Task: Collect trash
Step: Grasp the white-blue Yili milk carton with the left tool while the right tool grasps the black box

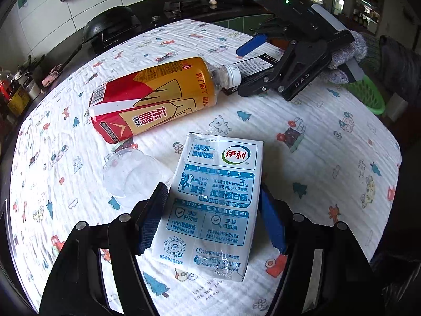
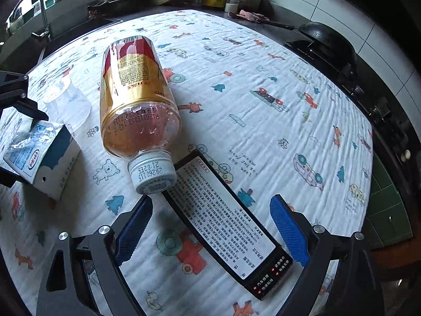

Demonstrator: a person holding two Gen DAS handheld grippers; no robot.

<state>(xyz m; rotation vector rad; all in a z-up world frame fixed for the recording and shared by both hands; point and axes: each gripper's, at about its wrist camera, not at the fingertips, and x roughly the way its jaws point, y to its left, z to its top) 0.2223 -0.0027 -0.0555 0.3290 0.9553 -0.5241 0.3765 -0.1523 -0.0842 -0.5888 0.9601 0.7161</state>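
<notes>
A white and blue milk carton lies flat on the patterned tablecloth, between the blue pads of my left gripper, which is open with gaps on both sides. The carton also shows in the right wrist view. An empty orange and red drink bottle lies on its side beyond it. A clear plastic cup lies left of the carton. My right gripper is open around a flat black box with a white label, next to the bottle's cap.
A green basket stands past the table's right edge. A black wok sits on the stove behind the table, with jars and a sink on the counter around it.
</notes>
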